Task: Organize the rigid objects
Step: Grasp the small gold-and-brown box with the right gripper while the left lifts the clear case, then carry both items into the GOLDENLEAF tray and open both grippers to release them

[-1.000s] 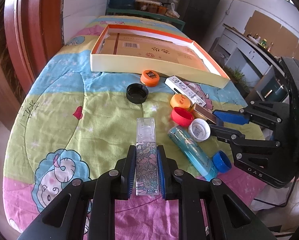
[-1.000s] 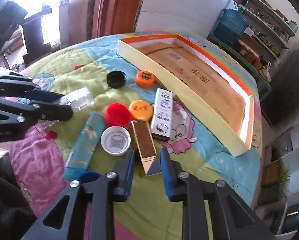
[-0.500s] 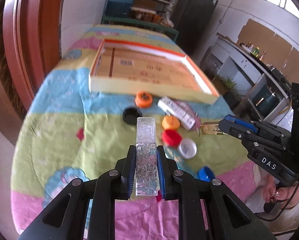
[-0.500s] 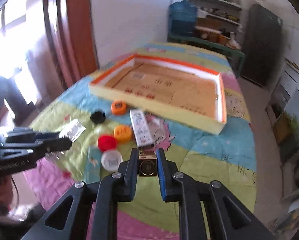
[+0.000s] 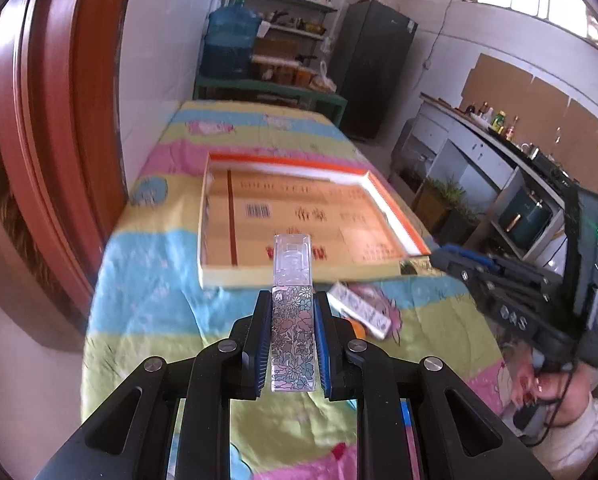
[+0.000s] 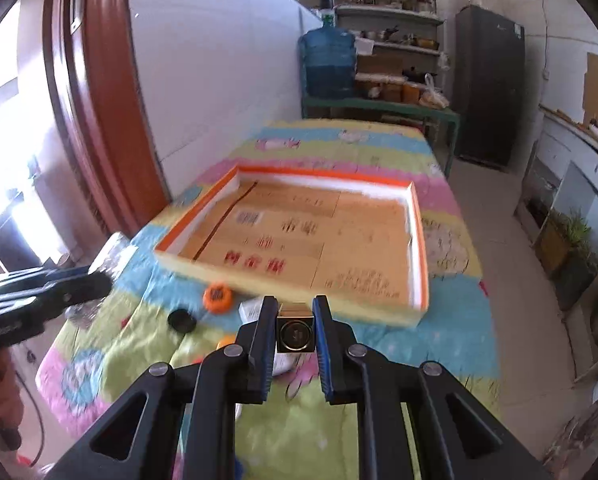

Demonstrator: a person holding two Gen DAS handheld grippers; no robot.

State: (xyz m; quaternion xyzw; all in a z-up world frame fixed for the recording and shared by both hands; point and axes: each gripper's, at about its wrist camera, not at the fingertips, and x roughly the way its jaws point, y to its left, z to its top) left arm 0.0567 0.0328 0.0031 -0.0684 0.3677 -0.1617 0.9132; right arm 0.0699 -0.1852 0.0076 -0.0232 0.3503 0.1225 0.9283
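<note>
My left gripper [image 5: 292, 304] is shut on a clear floral-print bottle [image 5: 292, 312] and holds it above the table, short of the orange-rimmed cardboard tray [image 5: 299, 216]. The right gripper [image 6: 295, 312] is shut on a small gold box [image 6: 295, 330], seen end-on, also raised and facing the tray [image 6: 299, 236]. Seen from the left wrist, the right gripper [image 5: 439, 258] hovers by the tray's near right corner with the gold box [image 5: 411, 267] at its tip. On the cloth below lie an orange cap [image 6: 217, 298], a black cap [image 6: 182, 320] and a white printed box [image 5: 359, 310].
The table wears a colourful cartoon cloth [image 6: 139, 320]. A wooden door frame [image 5: 59, 160] and white wall run along its left. A blue water jug [image 6: 327, 60], shelves and a dark fridge [image 6: 487, 84] stand beyond the far end. A person's hand [image 5: 535, 390] holds the right gripper.
Both grippers rose from the table toward the tray. The right one closed on the gold box and lifted it, rolling upright. The left kept hold of the floral bottle.
</note>
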